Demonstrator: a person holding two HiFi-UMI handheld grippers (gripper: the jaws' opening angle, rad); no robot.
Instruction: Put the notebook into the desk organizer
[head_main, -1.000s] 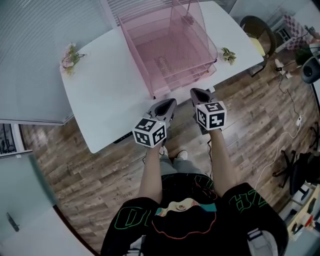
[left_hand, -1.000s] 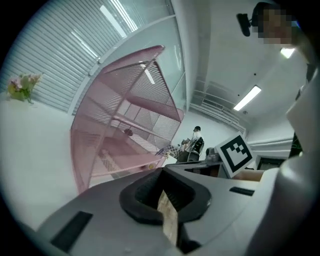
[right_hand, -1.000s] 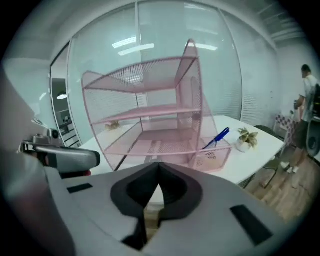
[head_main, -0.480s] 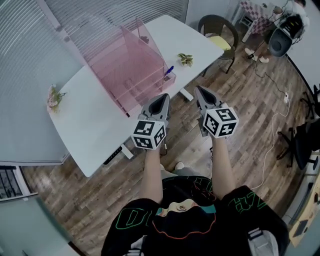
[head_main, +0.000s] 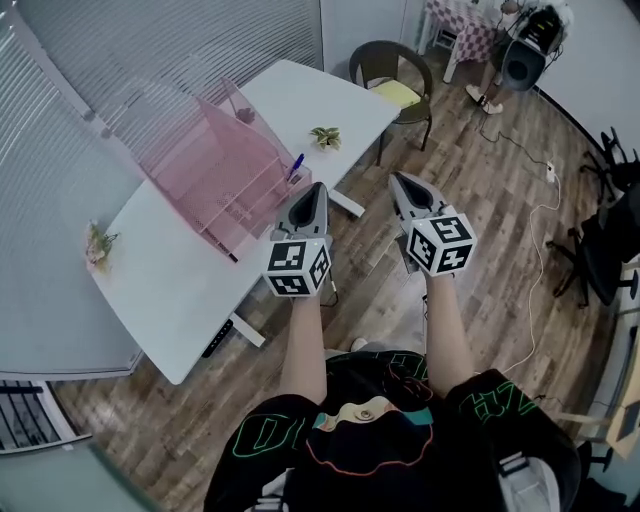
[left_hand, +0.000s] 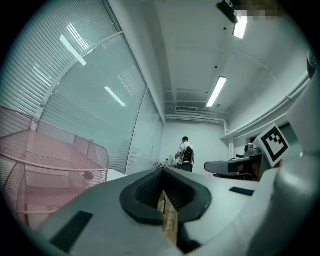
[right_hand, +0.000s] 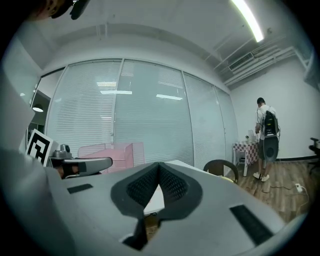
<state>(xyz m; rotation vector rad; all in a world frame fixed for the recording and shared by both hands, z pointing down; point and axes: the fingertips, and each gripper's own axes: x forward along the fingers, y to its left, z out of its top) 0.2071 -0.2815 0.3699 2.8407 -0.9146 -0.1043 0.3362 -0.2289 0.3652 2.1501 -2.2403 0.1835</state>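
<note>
Left hand-held gripper (head_main: 316, 190) & right hand-held gripper (head_main: 399, 181): jaws closed, empty.
Pink wire-mesh desk organizer (head_main: 210, 165) on white worktop (head_main: 170, 290), far left of both.

**Open floor on our side, the desk is the crowded bit**

Both our grippers hang over open wood floor (head_main: 480, 180), off the long edge of the white desk (head_main: 175, 300), so there's free room all round them. The pink mesh organizer (head_main: 215, 170) takes up the middle of the desk with tall walls. A blue pen (head_main: 296, 165) sticks up at its corner, close to the left gripper (head_main: 316, 187). The near end of the desktop is bare. Flowers (head_main: 97, 243) sit at the back edge and a small plant (head_main: 323, 135) sits past the organizer. The glass wall (head_main: 120, 60) closes off the back. A chair (head_main: 390, 70) blocks the far end, and a cable (head_main: 540, 262) trails across the floor to our right.
</note>
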